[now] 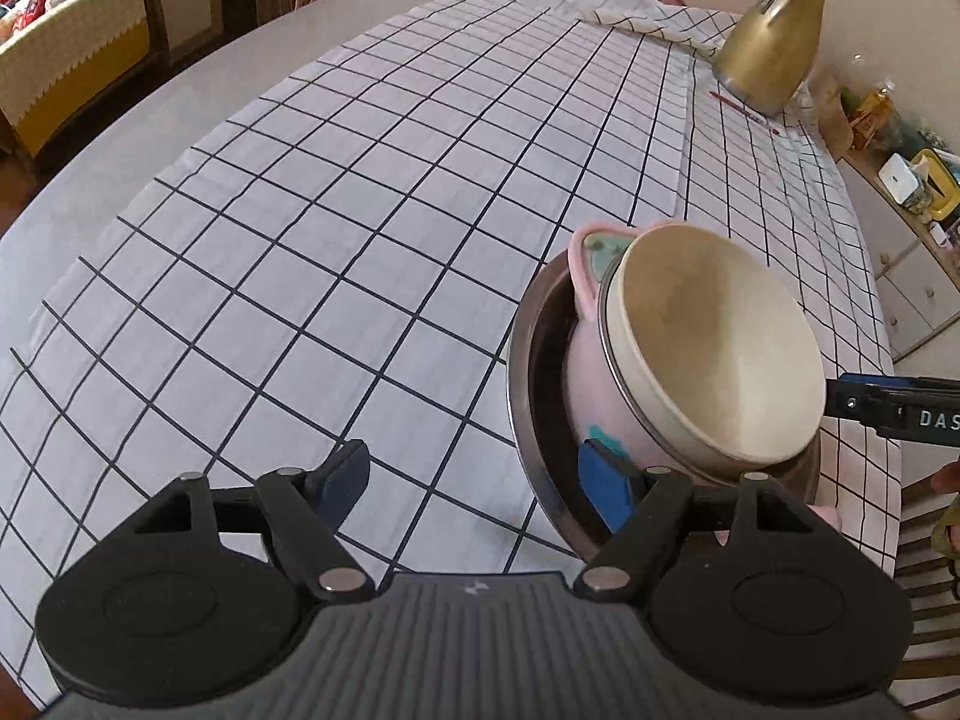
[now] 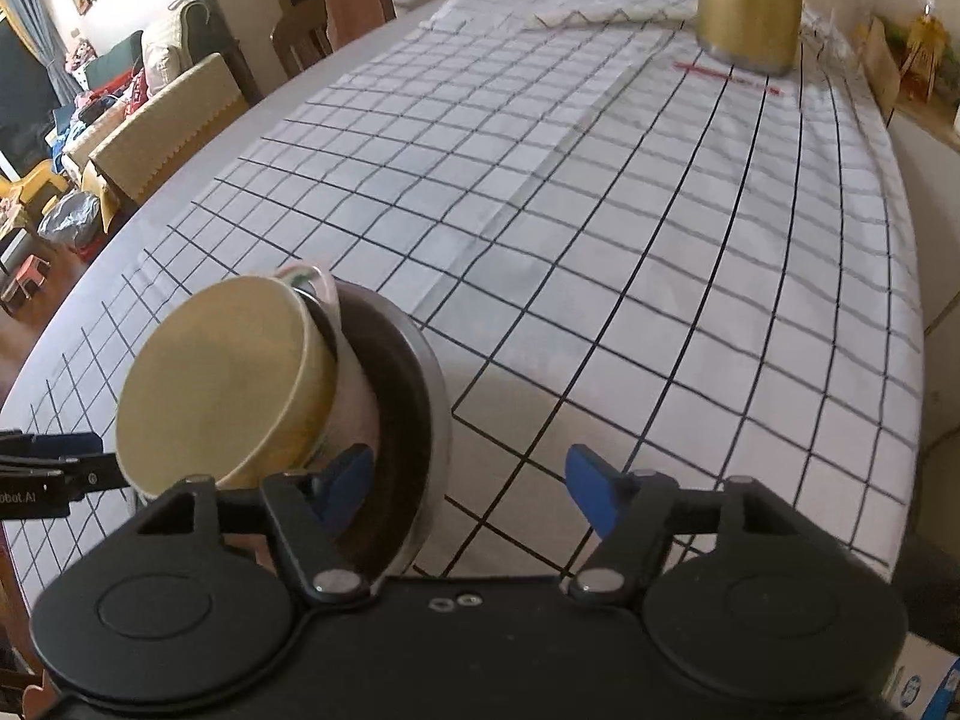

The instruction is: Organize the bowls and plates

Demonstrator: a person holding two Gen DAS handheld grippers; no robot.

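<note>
Checked cloth [image 1: 360, 210] covered your surface, gold kettle [image 1: 774, 42] far back, steel bowl [image 1: 540, 372] held pink bowl [image 1: 594, 384] holding cream bowl [image 1: 714, 342], your left tongs [image 1: 480, 486] and right tongs [image 2: 468, 486] apart astride its rim, sideboard clutter [image 1: 912, 180] only in left view.

Two handheld grippers, both pitched steeply downward, jaws parted.

The left gripper [image 1: 474, 483] fills the bottom of its own view, its blue pads [image 1: 606, 489] well apart; its arm enters the right wrist view at the lower left edge. The right gripper [image 2: 471, 486] likewise spans the bottom of its view, blue fingers [image 2: 591, 489] spread, and shows at the right edge of the left view.
</note>
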